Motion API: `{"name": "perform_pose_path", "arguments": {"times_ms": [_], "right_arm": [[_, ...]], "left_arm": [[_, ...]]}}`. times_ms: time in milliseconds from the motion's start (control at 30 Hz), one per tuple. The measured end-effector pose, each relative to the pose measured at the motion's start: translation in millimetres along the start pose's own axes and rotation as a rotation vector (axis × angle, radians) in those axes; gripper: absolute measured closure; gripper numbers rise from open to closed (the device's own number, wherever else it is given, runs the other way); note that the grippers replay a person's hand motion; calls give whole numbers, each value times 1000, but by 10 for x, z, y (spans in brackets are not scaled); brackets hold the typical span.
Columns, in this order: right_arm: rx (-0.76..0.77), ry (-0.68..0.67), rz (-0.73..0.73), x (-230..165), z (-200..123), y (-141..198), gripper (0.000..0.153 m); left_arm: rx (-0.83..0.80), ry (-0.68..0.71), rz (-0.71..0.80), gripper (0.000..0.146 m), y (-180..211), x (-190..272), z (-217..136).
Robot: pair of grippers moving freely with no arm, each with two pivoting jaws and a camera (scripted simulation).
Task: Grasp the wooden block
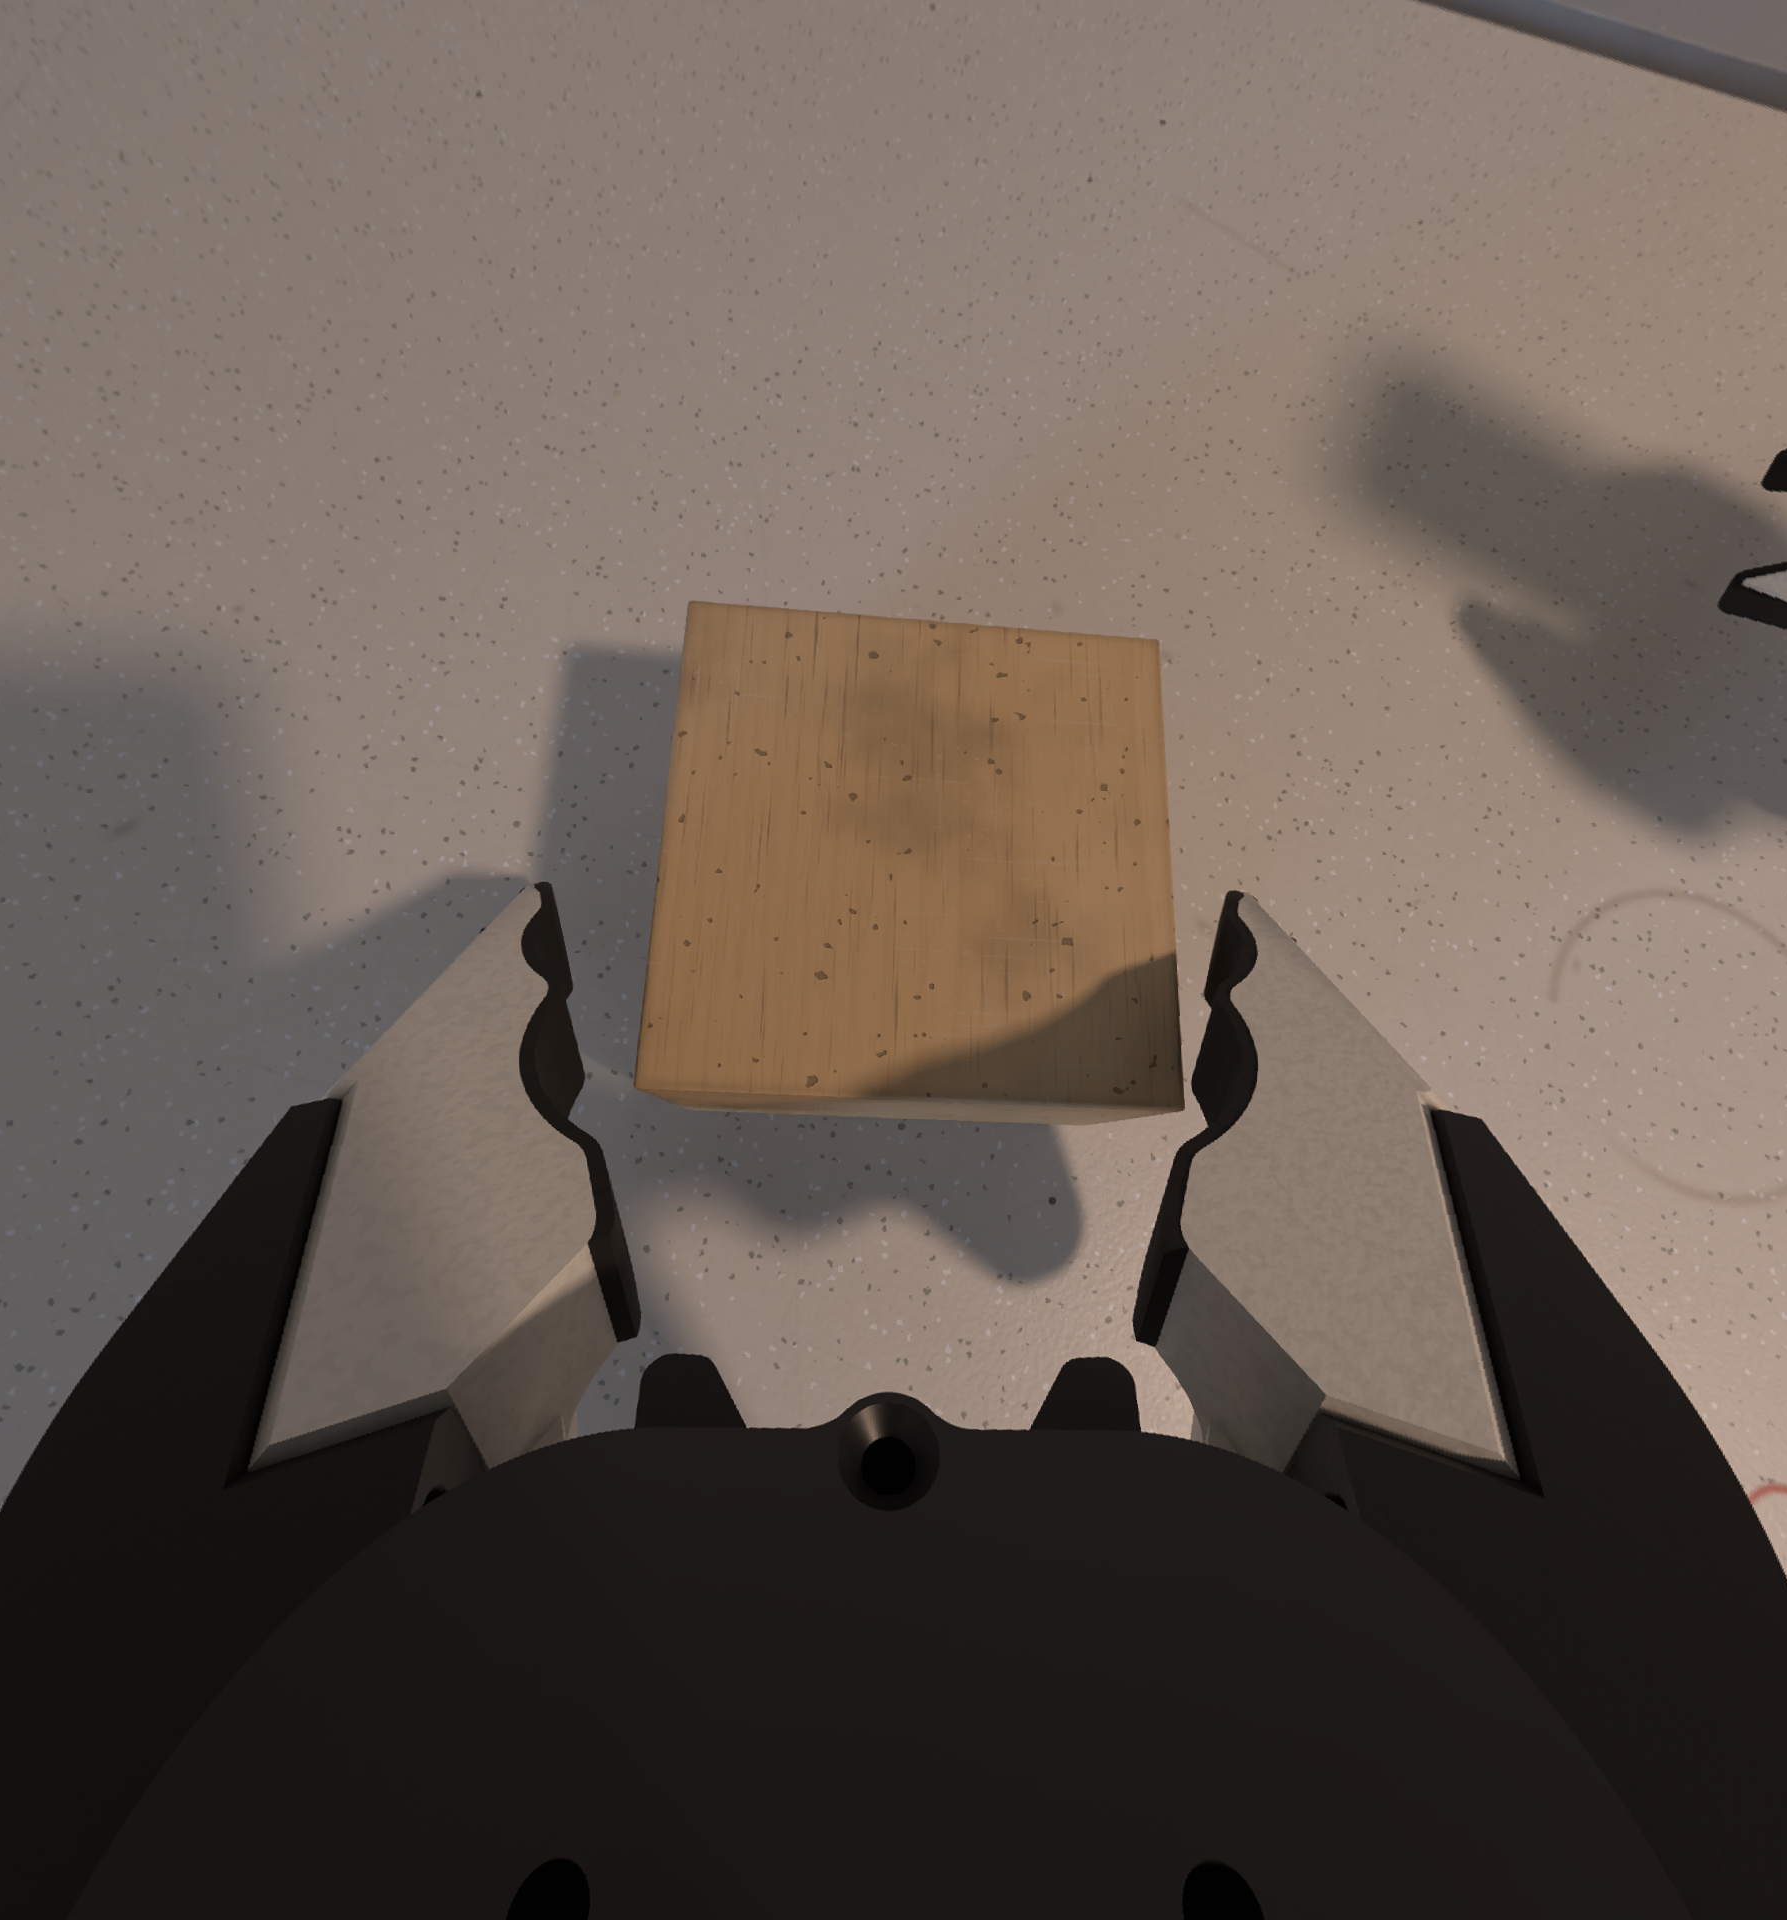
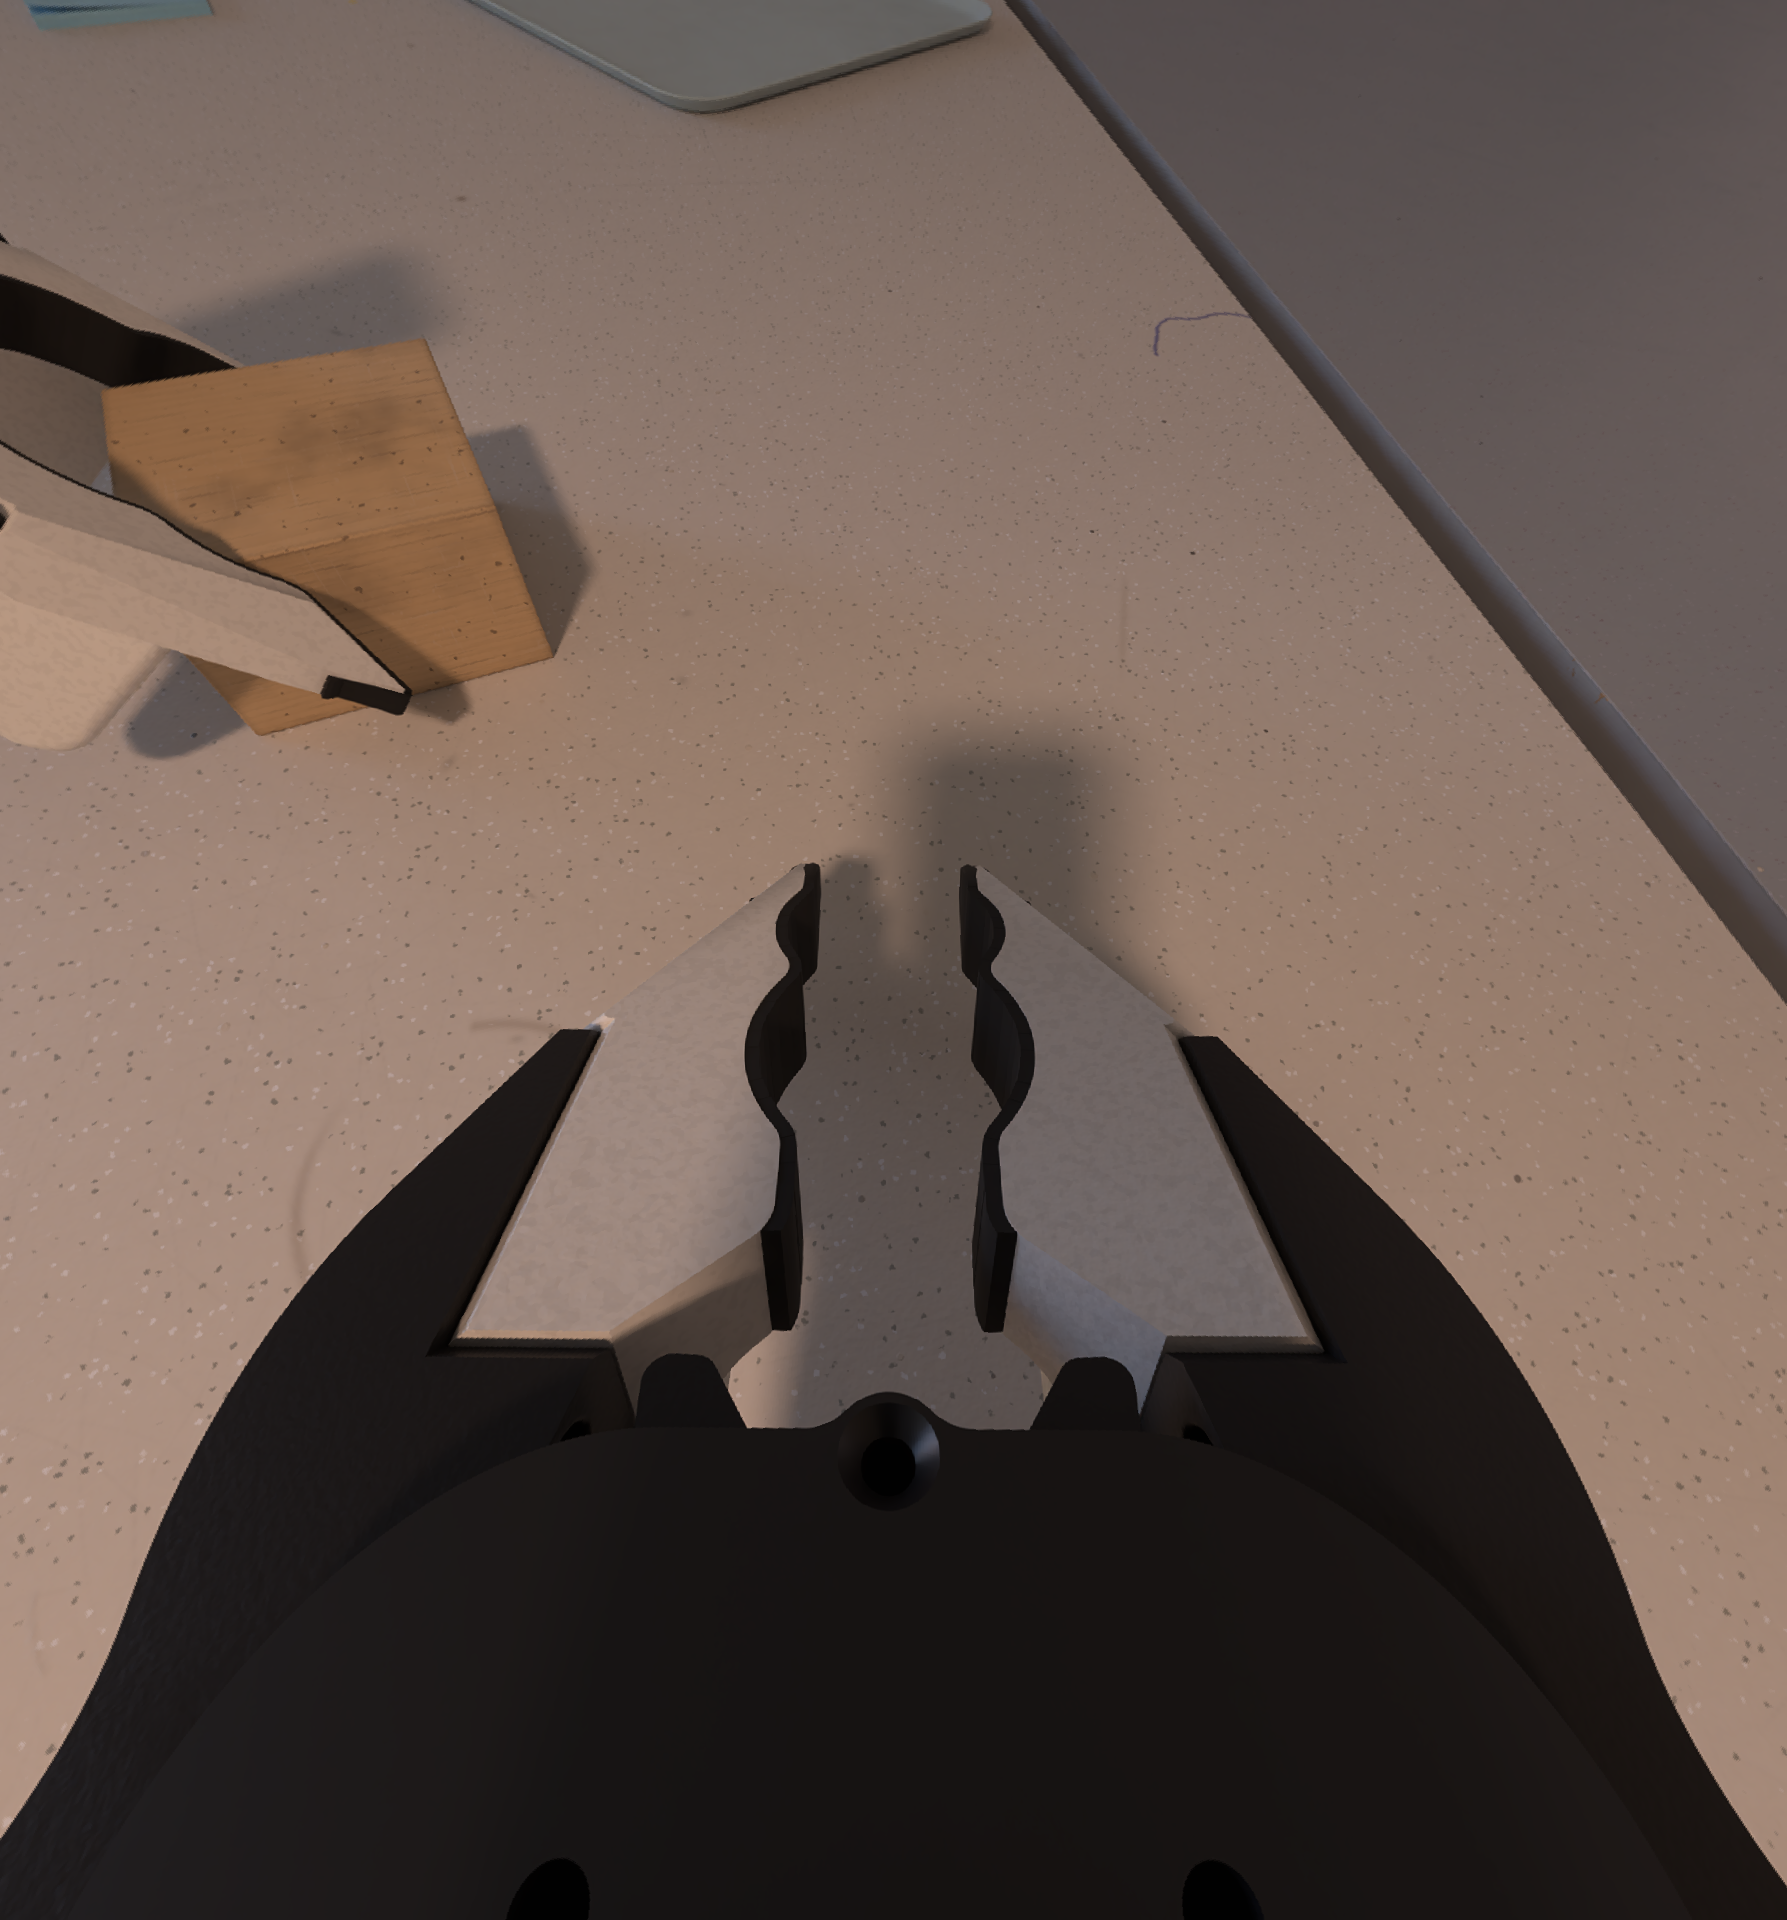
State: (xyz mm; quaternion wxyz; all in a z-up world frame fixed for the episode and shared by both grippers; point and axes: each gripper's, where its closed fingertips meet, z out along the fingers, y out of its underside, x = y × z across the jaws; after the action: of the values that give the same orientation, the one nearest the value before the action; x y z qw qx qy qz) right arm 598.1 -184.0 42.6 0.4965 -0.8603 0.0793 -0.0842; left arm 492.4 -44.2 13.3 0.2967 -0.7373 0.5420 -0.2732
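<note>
The wooden block (image 1: 910,862) is a tan cube standing on the speckled table. My left gripper (image 1: 889,899) is open and low over the table. Its two fingers flank the near end of the block with small gaps on each side, and I see no contact. In the right wrist view the block (image 2: 349,488) is at the upper left, with the left gripper's near finger (image 2: 193,592) crossing in front of it. My right gripper (image 2: 889,873) is off to the block's right, over bare table. It holds nothing and its jaws are a narrow gap apart. Its fingertips also show at the right edge of the left wrist view (image 1: 1751,540).
The table edge (image 2: 1491,582) runs diagonally on the right, with dark floor beyond. A pale flat tray (image 2: 764,52) lies at the far end, and a blue item (image 2: 120,10) at the top left. Faint pen scribbles (image 1: 1699,1039) mark the table surface.
</note>
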Motion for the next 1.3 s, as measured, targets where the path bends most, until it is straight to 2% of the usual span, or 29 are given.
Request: {"name": "perform_pose_path", "arguments": {"times_ms": [267,733,767,867,900,1033,1167,1300], "right_arm": [[-5,-5,-2,-10,6,5,126],[4,-12,19,4,-4,-5,126],[4,-11,17,4,-3,-5,126],[2,-9,15,3,-2,-3,126],[2,-9,14,4,-2,-4,126],[3,-10,16,4,-3,-4,126],[2,-12,14,2,-1,-3,126],[2,-13,14,1,0,-2,126]], "left_arm": [[-28,1,-21,36,21,5,0],[-12,34,-29,36,9,9,-11],[-14,13,-17,33,16,-4,-2],[1,-50,55,6,1,7,-4],[4,-51,82,4,0,34,-2],[-45,-65,133,3,53,63,44],[-83,-37,97,5,107,63,69],[-79,-13,68,15,108,62,60]]}}
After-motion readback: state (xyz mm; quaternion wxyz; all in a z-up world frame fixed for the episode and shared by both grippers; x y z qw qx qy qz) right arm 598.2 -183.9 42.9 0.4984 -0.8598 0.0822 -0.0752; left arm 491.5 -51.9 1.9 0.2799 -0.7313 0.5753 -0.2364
